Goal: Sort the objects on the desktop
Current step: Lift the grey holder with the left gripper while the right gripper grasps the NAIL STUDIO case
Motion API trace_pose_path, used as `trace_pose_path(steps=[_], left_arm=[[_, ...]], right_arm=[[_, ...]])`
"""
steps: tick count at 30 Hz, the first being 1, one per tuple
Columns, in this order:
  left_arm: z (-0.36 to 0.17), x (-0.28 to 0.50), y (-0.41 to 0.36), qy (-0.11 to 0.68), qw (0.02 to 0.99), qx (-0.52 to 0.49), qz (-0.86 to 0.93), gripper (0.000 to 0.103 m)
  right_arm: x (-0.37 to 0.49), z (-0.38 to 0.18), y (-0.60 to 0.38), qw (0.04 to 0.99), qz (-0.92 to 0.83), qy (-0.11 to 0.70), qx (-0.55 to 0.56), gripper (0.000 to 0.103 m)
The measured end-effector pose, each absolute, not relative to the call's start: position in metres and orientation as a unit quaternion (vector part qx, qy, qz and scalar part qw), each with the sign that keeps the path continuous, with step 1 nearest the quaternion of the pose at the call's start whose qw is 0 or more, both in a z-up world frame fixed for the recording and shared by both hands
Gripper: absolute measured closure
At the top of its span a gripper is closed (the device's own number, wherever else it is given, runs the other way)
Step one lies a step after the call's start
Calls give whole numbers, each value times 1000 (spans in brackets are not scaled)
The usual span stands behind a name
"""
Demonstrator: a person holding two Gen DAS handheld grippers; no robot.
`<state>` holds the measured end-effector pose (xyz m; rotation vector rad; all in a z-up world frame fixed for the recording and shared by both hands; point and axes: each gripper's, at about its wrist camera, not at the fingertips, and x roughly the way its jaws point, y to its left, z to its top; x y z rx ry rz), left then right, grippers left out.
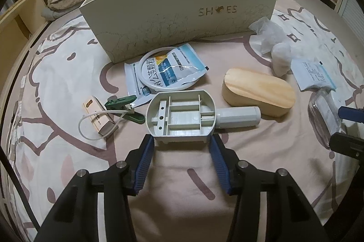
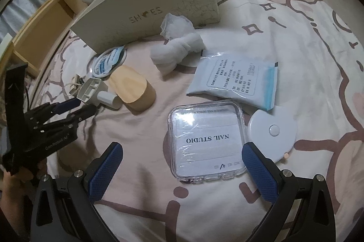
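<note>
The grey plastic piece (image 1: 182,117) was flanked, apparently ungripped, by the left gripper (image 1: 181,146), before the shoe box (image 1: 179,14); the right gripper (image 2: 182,164) was spread wide around the clear case (image 2: 207,142)

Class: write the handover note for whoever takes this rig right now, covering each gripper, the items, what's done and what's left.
Left gripper: fingers straddle the grey plastic holder's near end; grip unconfirmed.
Right gripper: open, empty, at the clear nail case.
Shoe box stands at the back.
Still loose on the bedspread: wooden box, green clip, white ring, sachets, cloth bundle, white disc.
Done: nothing visibly sorted.
Left: everything.
</note>
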<state>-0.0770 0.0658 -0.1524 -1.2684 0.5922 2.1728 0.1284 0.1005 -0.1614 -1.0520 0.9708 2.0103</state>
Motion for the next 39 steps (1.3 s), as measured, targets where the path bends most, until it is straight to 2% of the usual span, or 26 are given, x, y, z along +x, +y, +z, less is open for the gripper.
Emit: trace_pose_path(steps=[3, 5, 6, 9, 15, 20, 21, 23, 26, 30, 35, 39], left_arm=[[-154, -82, 66, 213, 272, -479, 807, 50], [-155, -86, 67, 214, 261, -478, 811, 33], [-155, -88, 67, 214, 260, -476, 812, 31], [-157, -93, 69, 214, 269, -481, 807, 31], [-161, -94, 72, 223, 276, -480, 802, 31], [-161, -93, 75, 216, 295, -480, 797, 48], [-160, -92, 75, 218, 294, -478, 799, 49], [-160, -91, 75, 218, 296, -476, 799, 59], [-158, -90, 74, 217, 312, -475, 793, 66], [-157, -88, 72, 212, 313, -476, 794, 72], [-154, -88, 68, 199, 323, -481, 790, 81], [-150, -87, 66, 193, 325, -479, 792, 81]], right_arm=[[128, -164, 103, 339, 763, 370, -407, 0], [129, -166, 106, 343, 760, 370, -410, 0], [129, -170, 108, 344, 754, 373, -417, 0], [129, -180, 113, 341, 741, 388, -429, 0], [125, -180, 112, 352, 741, 369, -437, 0], [126, -180, 112, 373, 733, 366, -436, 1], [126, -180, 112, 378, 731, 362, -438, 3], [125, -181, 111, 385, 730, 349, -444, 8], [125, -180, 109, 395, 728, 333, -450, 14], [127, -179, 107, 403, 730, 321, -448, 25], [128, -179, 105, 406, 732, 312, -450, 26], [130, -179, 105, 407, 731, 310, -451, 25]])
